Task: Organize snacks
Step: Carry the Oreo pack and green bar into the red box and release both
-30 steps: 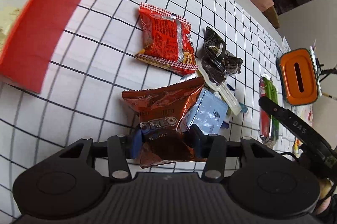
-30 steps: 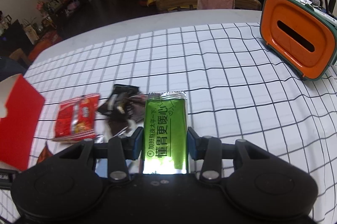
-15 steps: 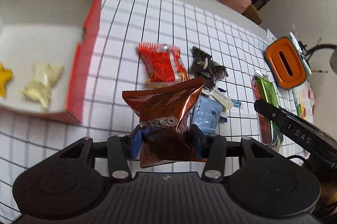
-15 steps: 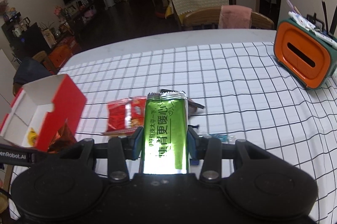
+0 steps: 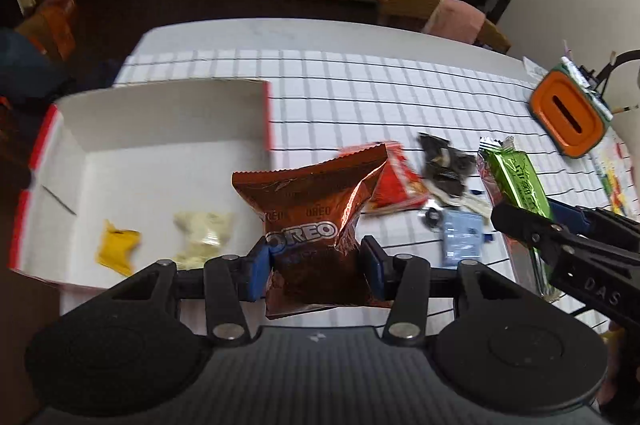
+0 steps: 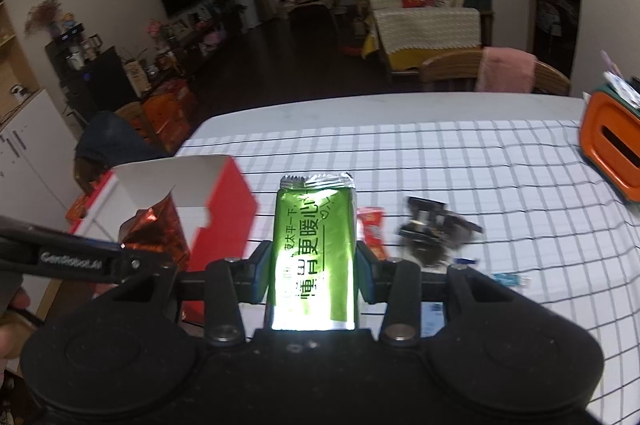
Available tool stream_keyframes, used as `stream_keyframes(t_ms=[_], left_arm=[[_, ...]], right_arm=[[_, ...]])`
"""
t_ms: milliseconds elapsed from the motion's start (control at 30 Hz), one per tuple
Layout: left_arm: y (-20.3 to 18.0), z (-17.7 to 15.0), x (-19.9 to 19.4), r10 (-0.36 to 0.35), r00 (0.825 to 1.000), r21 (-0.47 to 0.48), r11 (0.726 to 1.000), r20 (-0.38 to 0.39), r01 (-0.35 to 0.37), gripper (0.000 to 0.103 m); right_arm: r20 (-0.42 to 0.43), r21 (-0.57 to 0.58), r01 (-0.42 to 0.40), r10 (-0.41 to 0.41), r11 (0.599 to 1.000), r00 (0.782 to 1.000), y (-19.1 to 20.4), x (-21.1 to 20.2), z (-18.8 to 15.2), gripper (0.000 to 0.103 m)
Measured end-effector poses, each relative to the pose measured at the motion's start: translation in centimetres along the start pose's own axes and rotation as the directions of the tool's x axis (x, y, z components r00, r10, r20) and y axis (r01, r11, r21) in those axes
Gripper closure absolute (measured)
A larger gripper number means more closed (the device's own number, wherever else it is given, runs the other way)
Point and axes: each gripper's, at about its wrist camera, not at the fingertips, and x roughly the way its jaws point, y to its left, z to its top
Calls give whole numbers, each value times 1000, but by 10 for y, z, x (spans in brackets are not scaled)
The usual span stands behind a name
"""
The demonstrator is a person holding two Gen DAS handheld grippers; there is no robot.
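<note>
My left gripper (image 5: 316,265) is shut on a brown Oreo packet (image 5: 316,209), held up above the table beside the open red-and-white box (image 5: 160,161). Inside the box lie a yellow wrapper (image 5: 116,251) and a pale wrapper (image 5: 202,235). My right gripper (image 6: 310,273) is shut on a green snack bar (image 6: 314,249), also lifted; the bar (image 5: 516,181) and that gripper show at the right of the left wrist view. On the cloth remain a red packet (image 5: 398,185), a dark wrapper (image 5: 446,169) and a light blue sachet (image 5: 460,235). The box (image 6: 224,209) stands left of the green bar.
An orange tissue holder (image 5: 568,117) with pens sits at the table's far right. The checked tablecloth (image 5: 380,93) runs to the rounded far edge, with a wooden chair and pink towel (image 5: 456,19) behind. A hand (image 6: 12,325) shows at the lower left.
Both grippers rose with their packets and swung left toward the box. The box's inside came fully into the left wrist view. The loose snacks slid right and away.
</note>
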Motion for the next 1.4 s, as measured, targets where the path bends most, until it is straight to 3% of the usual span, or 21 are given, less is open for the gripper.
stream_keyframes(t_ms=[233, 567, 933, 1233, 1400], left_arm=[[44, 6, -13, 64, 998, 12, 998, 28, -64, 56], [105, 8, -15, 142, 990, 18, 990, 9, -142, 56], [164, 22, 13, 206, 976, 29, 978, -65, -205, 56], [182, 36, 52, 172, 974, 35, 985, -149, -168, 56], [180, 40, 76, 174, 961, 64, 984, -214, -164, 56]], right_arm=[[14, -64, -33, 34, 997, 999, 54, 14, 5, 62], [0, -136, -64, 65, 989, 998, 114, 48, 14, 62], [-58, -169, -67, 58, 983, 997, 161, 114, 19, 62], [-168, -208, -52, 17, 977, 986, 177, 170, 12, 62], [-228, -225, -65, 12, 972, 974, 181, 189, 8, 62]])
